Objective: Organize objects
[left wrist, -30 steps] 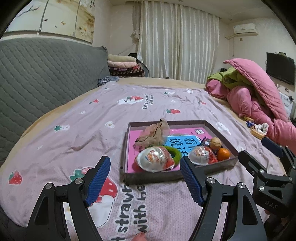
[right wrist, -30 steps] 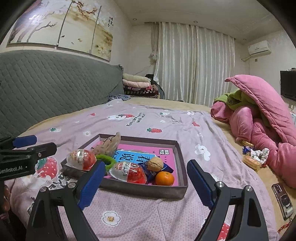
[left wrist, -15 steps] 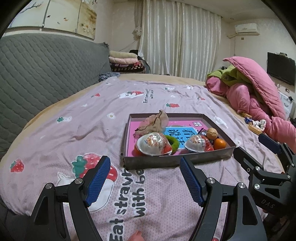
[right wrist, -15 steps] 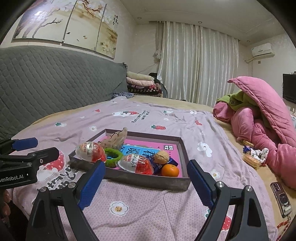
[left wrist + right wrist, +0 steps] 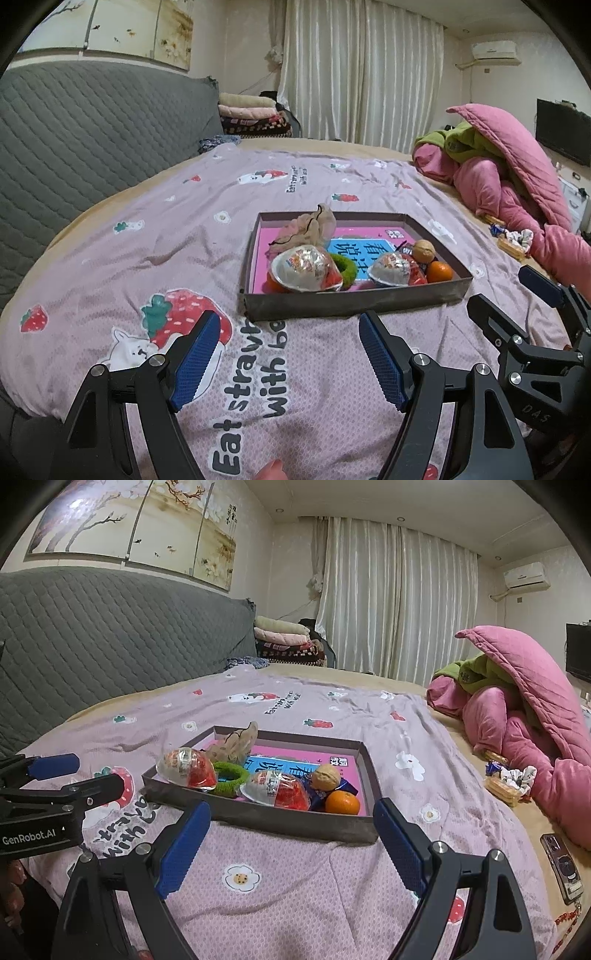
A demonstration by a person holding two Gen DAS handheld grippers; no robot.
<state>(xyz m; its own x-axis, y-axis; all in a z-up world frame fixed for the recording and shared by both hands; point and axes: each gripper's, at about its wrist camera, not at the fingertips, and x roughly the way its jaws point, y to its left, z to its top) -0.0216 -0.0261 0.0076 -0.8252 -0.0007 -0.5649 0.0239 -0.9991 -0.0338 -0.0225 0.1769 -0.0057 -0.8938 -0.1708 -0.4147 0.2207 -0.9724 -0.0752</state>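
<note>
Left gripper (image 5: pixel 286 334): jaws apart, empty, held low over the bedspread (image 5: pixel 155 236), just short of the tray's near wall.
Right gripper (image 5: pixel 291 825): jaws apart, empty, level, same approach.
Tray (image 5: pixel 351 304): on the bed; holds two wrapped eggs, green ring (image 5: pixel 343 266), walnut (image 5: pixel 325 776), orange (image 5: pixel 342 802).
Beyond: pink quilt (image 5: pixel 524 709).
</note>
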